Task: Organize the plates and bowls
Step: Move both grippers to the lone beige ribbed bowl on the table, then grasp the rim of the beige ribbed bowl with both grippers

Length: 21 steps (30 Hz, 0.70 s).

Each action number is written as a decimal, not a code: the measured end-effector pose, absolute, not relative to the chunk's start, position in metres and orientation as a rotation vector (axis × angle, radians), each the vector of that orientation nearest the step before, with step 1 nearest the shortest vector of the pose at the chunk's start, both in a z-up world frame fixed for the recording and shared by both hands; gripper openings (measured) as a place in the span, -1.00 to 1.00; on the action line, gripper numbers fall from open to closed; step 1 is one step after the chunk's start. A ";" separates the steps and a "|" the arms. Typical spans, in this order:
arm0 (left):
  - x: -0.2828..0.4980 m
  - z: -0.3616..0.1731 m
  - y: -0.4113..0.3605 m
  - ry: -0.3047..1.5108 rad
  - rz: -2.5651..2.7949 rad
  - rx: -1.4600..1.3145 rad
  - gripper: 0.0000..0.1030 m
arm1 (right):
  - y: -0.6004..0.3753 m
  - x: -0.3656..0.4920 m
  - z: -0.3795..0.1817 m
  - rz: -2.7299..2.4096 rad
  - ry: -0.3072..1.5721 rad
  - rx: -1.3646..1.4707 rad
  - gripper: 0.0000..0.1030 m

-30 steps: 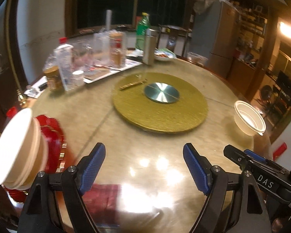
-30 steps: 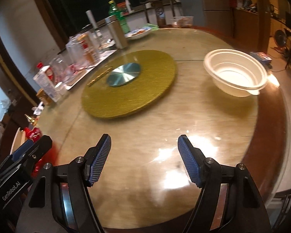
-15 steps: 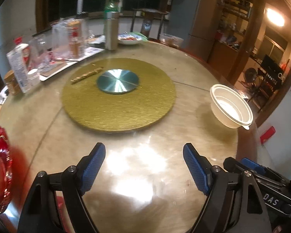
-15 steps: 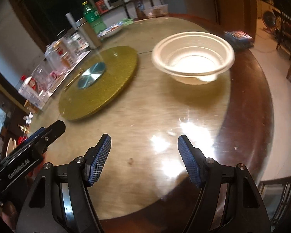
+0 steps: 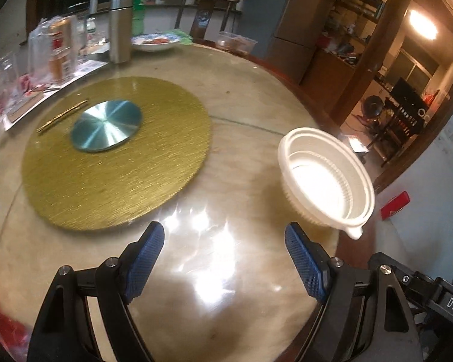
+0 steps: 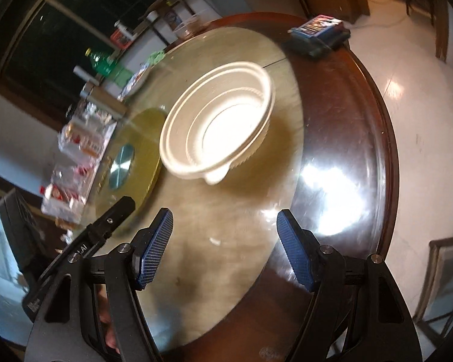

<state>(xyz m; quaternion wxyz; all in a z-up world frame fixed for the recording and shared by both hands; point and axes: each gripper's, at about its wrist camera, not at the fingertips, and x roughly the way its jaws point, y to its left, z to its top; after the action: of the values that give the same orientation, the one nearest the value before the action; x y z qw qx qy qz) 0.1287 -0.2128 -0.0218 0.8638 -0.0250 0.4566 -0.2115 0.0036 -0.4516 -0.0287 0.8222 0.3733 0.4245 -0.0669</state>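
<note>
left tongs (image 5: 223,259): spread, empty, aimed down at bare desk (image 5: 256,105) | right tongs (image 6: 225,246): spread, empty, lined up on white bowl (image 6: 217,126), likely for a rim pinch | bowl: upright near desk edge, beside gold turntable (image 5: 114,157), apart from both tongs

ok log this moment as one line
phase: approach | left gripper: open, empty | right gripper: open, empty | target: white bowl upright on table, untouched | beside: gold turntable
</note>
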 end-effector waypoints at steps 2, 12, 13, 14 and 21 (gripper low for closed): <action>0.134 -0.023 -0.227 0.957 -0.450 -0.053 0.60 | -0.463 0.006 -0.028 -0.134 0.879 0.846 0.40; 0.156 -0.032 -0.267 0.965 -0.452 -0.070 0.60 | -0.499 0.031 -0.034 -0.164 0.831 0.999 0.40; 0.158 -0.033 -0.270 0.970 -0.455 -0.068 0.60 | -0.500 0.033 -0.034 -0.168 0.825 1.005 0.40; 0.158 -0.034 -0.271 0.971 -0.457 -0.066 0.60 | -0.501 0.036 -0.034 -0.175 0.816 1.011 0.40; 0.163 -0.040 -0.282 0.974 -0.458 -0.047 0.60 | -0.503 0.049 -0.039 -0.229 0.811 1.020 0.32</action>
<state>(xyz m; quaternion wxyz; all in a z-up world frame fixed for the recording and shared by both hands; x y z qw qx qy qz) 0.1632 -0.2819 -0.0395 0.8584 -0.0224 0.4637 -0.2182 0.0493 -0.5032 -0.0386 0.7891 0.4736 0.3764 -0.1065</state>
